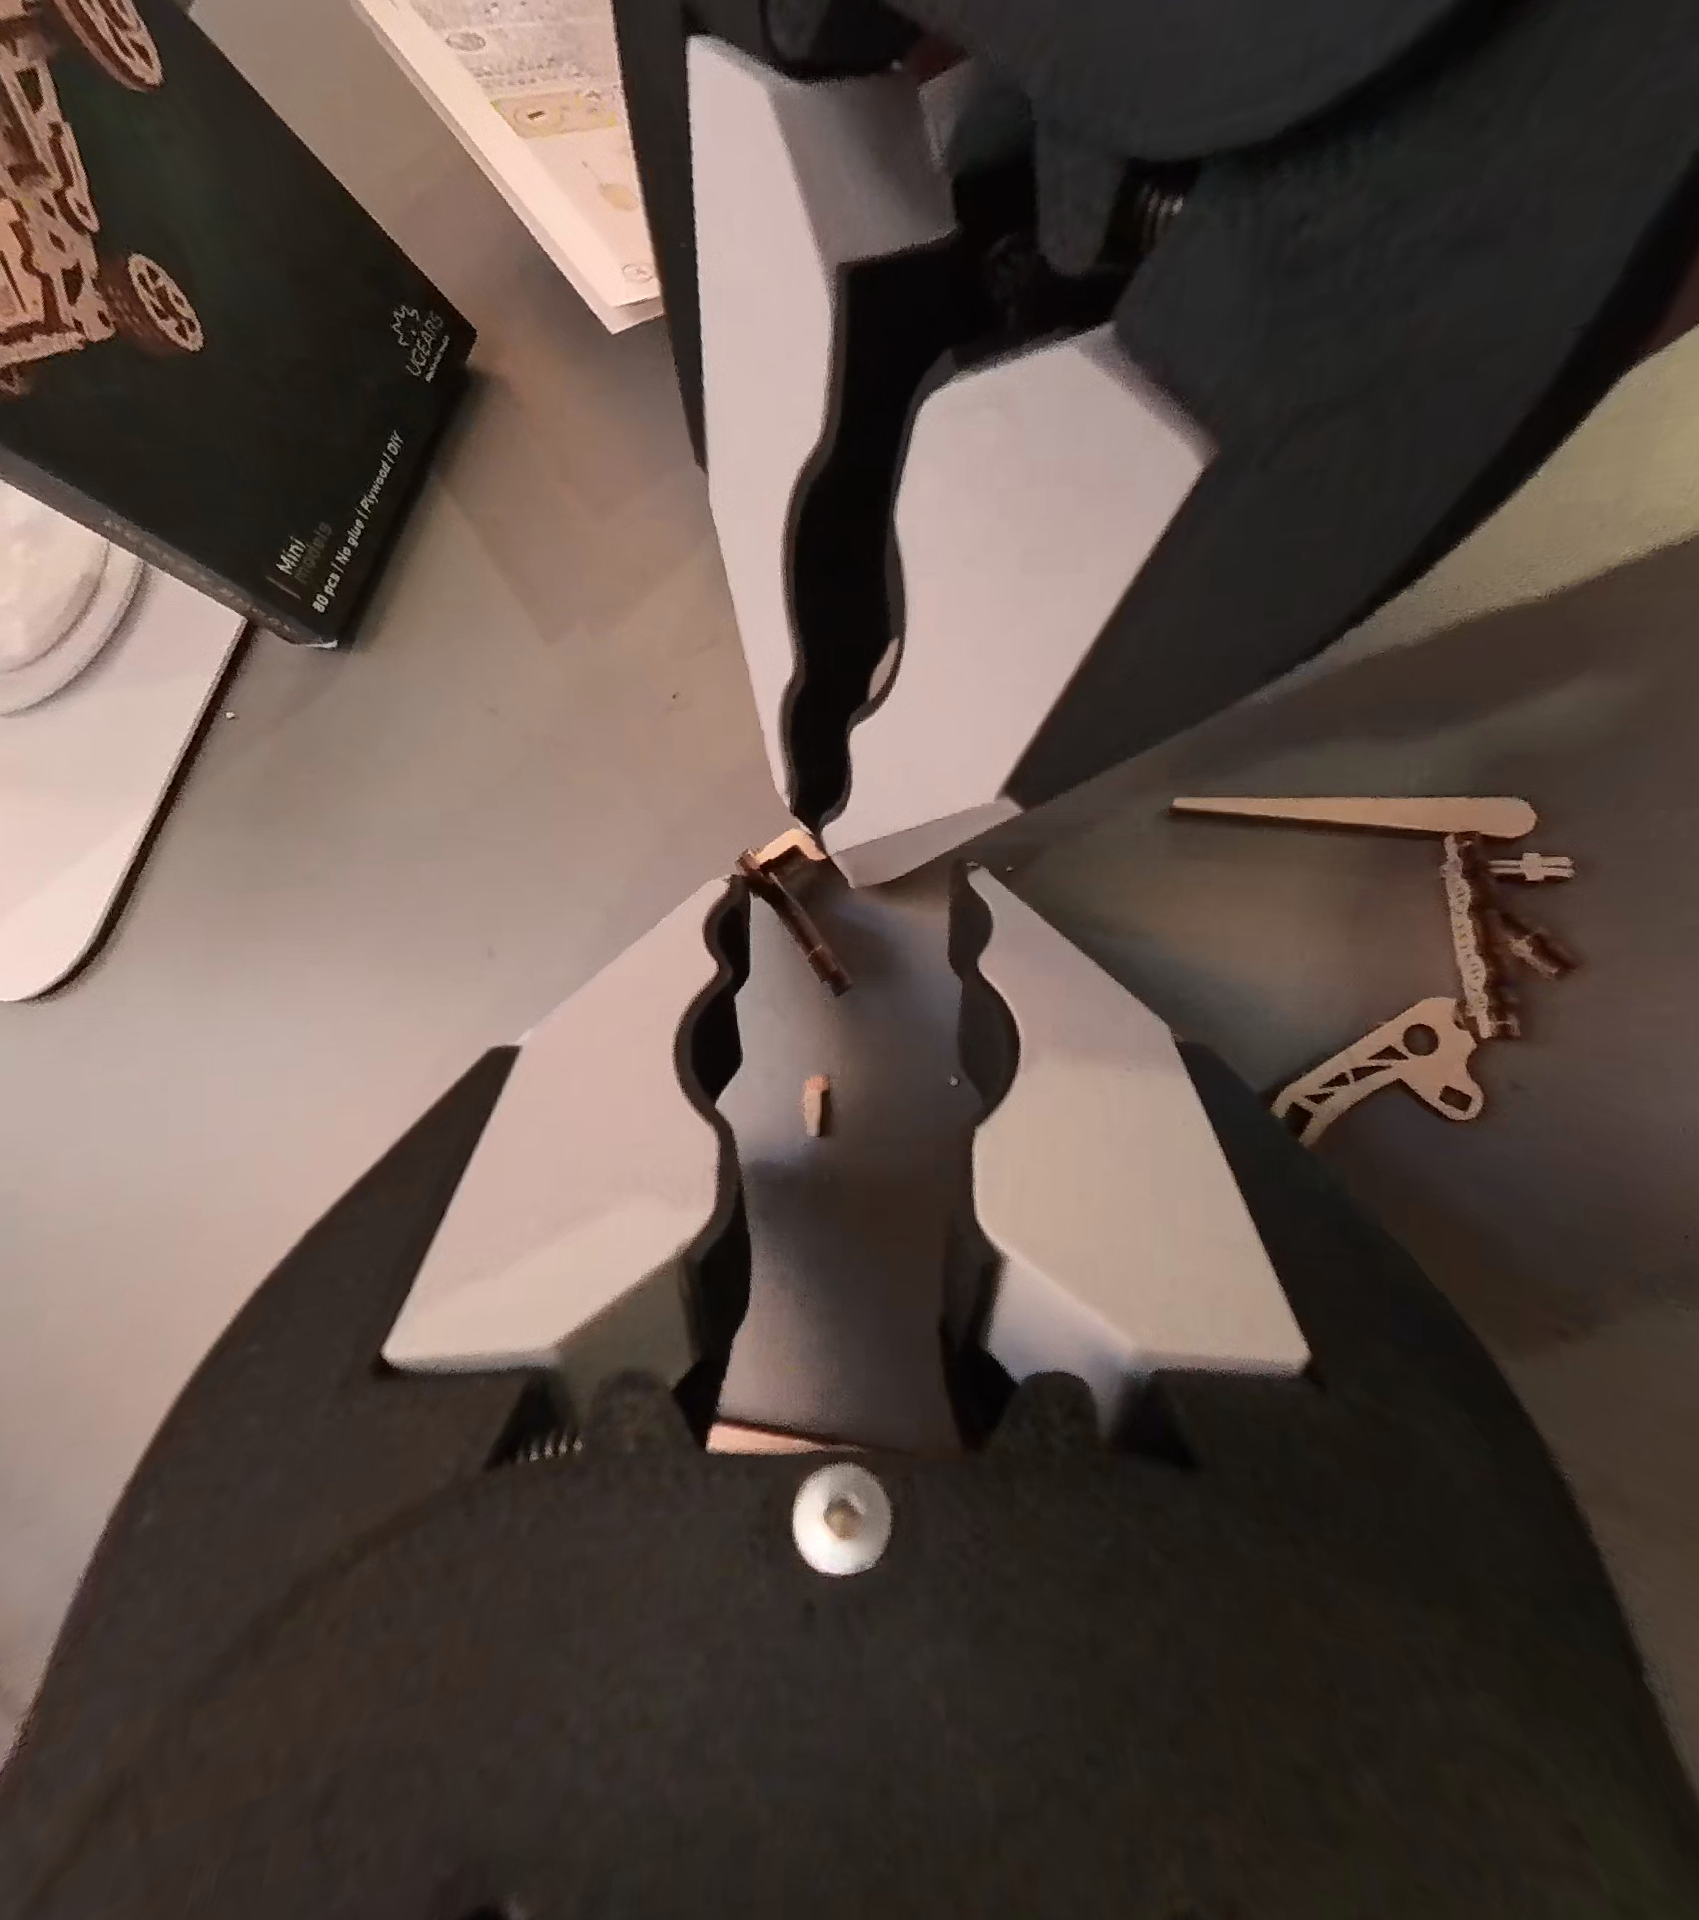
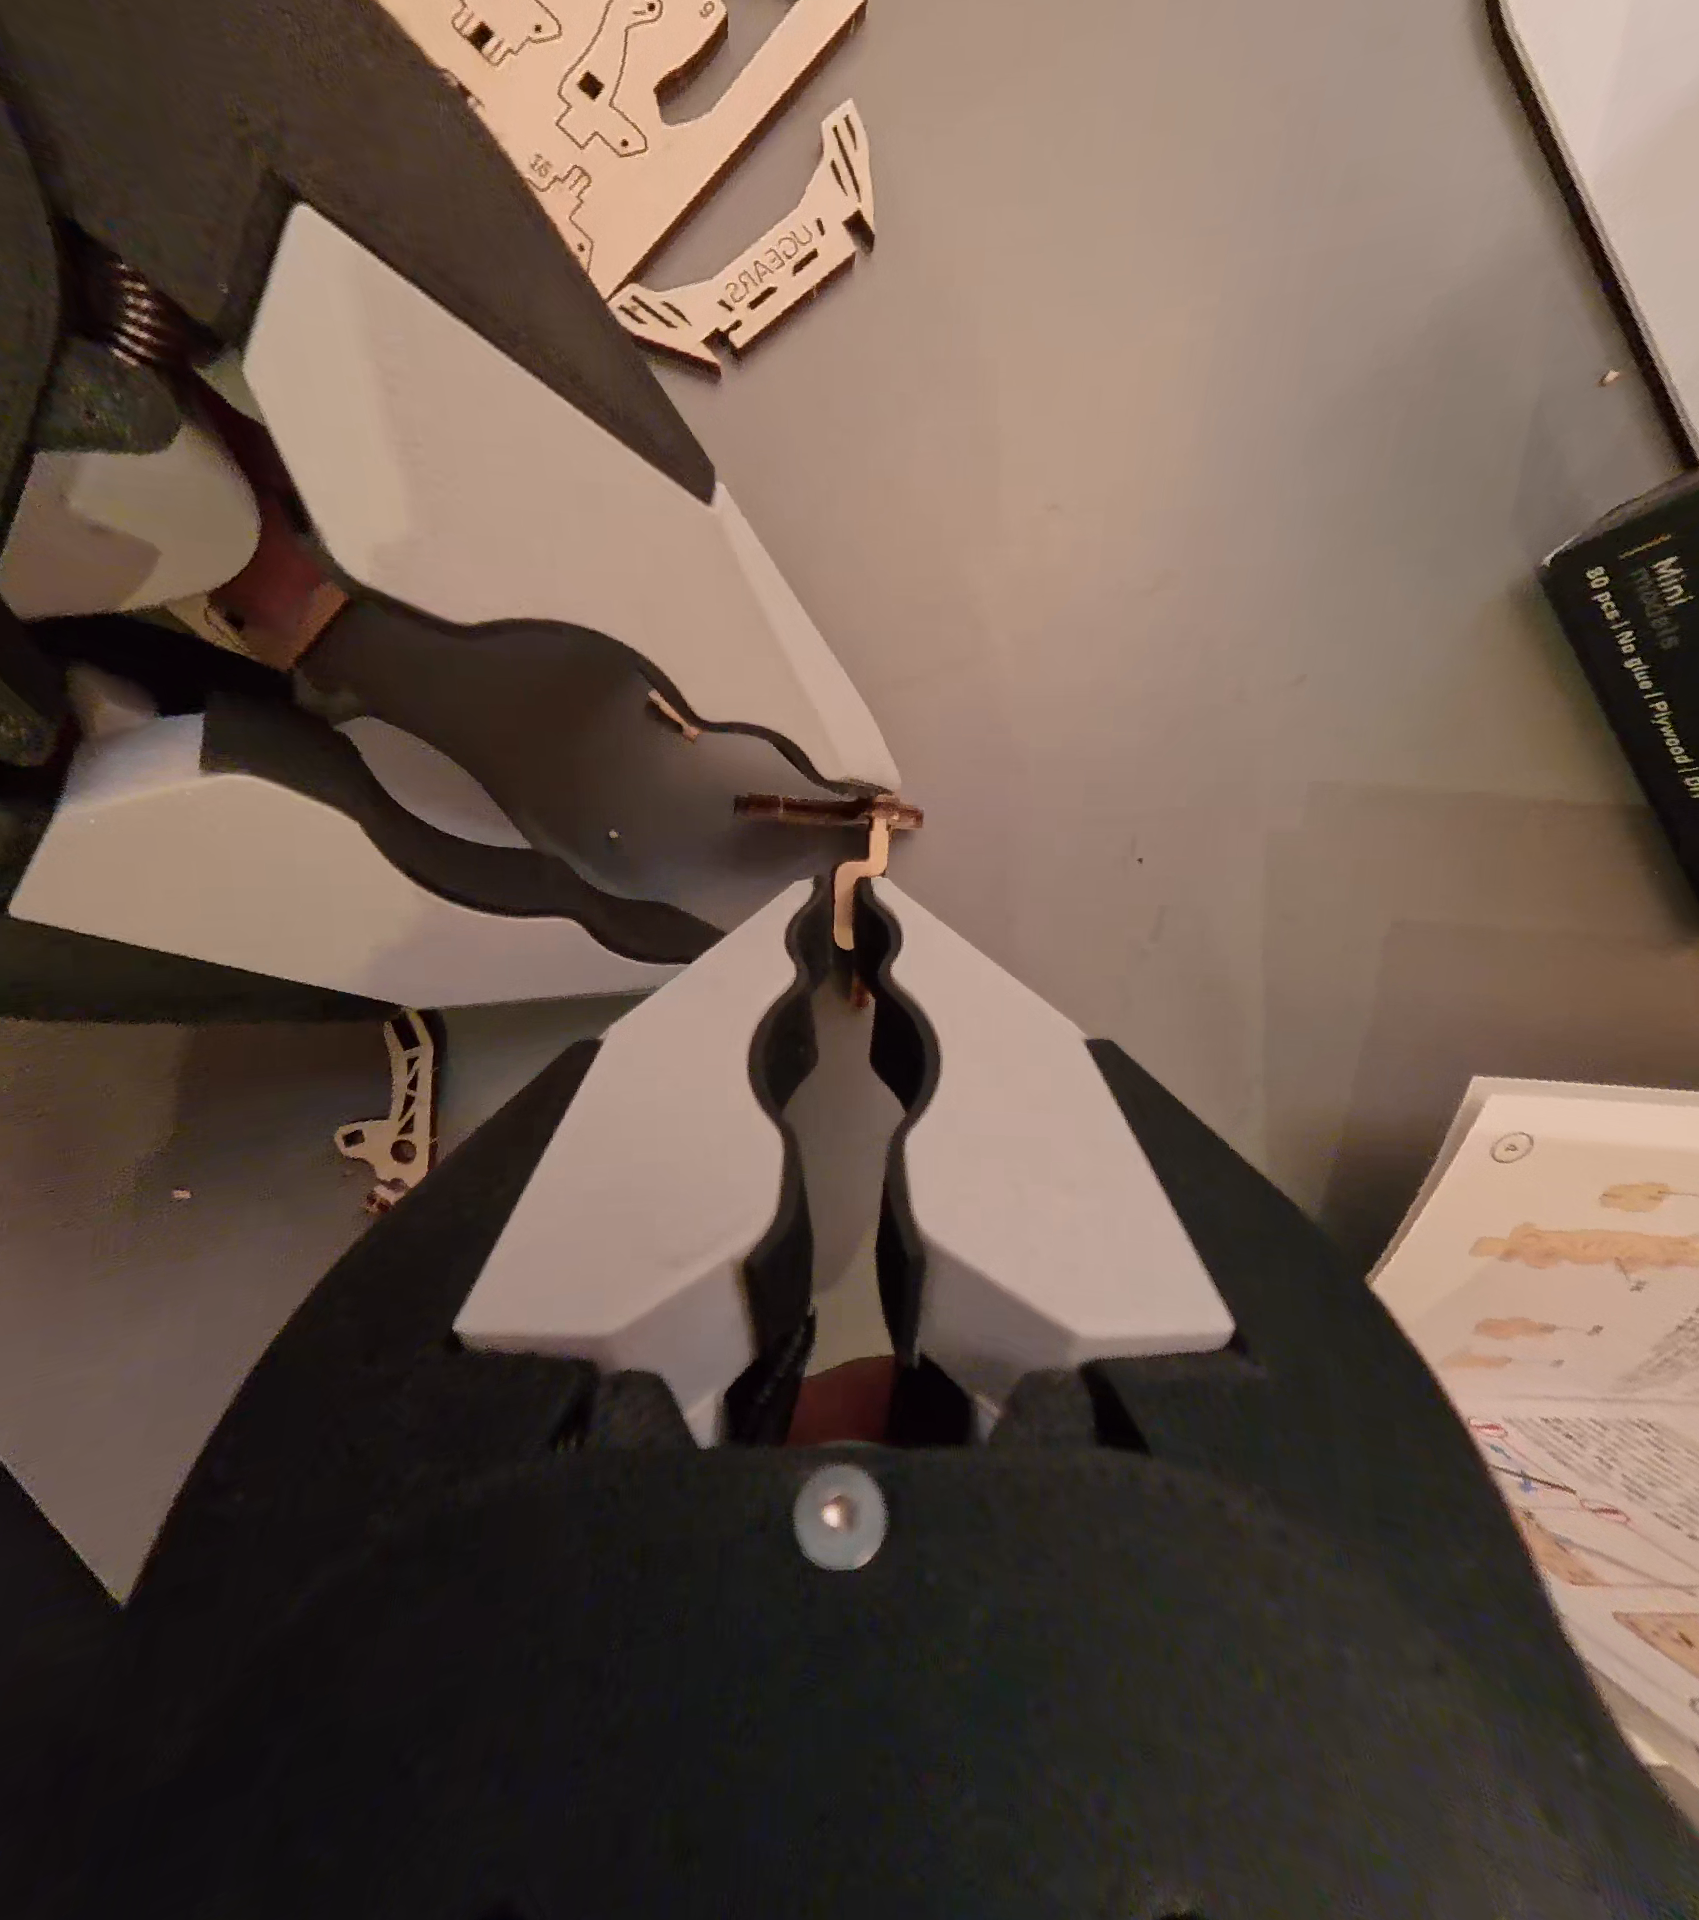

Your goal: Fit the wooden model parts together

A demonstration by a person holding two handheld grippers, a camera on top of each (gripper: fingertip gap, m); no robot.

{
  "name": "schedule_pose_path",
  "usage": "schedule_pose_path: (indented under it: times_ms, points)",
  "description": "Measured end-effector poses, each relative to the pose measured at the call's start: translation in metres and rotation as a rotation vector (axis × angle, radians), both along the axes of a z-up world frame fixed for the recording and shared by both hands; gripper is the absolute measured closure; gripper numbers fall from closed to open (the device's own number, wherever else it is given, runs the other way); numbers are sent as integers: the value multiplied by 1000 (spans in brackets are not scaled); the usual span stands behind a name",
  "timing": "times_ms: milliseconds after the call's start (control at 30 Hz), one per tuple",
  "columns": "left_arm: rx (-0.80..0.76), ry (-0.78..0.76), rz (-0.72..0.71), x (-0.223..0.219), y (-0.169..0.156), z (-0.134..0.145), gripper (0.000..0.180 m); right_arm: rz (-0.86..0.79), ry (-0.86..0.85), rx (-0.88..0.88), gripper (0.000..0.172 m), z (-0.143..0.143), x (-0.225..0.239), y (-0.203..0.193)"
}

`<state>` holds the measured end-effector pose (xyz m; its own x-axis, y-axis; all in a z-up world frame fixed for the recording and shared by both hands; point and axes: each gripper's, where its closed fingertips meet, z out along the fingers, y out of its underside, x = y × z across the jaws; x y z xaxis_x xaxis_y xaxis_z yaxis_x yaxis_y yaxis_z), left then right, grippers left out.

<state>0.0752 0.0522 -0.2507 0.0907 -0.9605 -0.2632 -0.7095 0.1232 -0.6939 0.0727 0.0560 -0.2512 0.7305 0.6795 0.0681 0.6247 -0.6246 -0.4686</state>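
From the left wrist view, the left gripper has its jaws apart, a dark wooden strip leaning against one inner face, unclamped, long axis running back along the fingers.

From the right wrist view, the right gripper is clamped on a pale bracket, meeting that strip crosswise above the table.

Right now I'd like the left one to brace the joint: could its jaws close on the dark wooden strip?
Probably yes. The left gripper stands open with the dark wooden strip between its jaws, beside one fingertip; only the right gripper, clamped on the pale piece, crowds the tip.
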Motion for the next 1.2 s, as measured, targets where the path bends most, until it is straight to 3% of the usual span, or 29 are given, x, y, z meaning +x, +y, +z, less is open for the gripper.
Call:
schedule_pose_path:
  times_ms: [700, 1200]
  points:
    - [300, 35, -6, 3, 5, 3, 154, -44, 16, -43, 172, 0, 2, -2]
    - [426, 52, -6, 6, 9, 4, 160, 62, -174, -46, 171, 4, 9, -3]
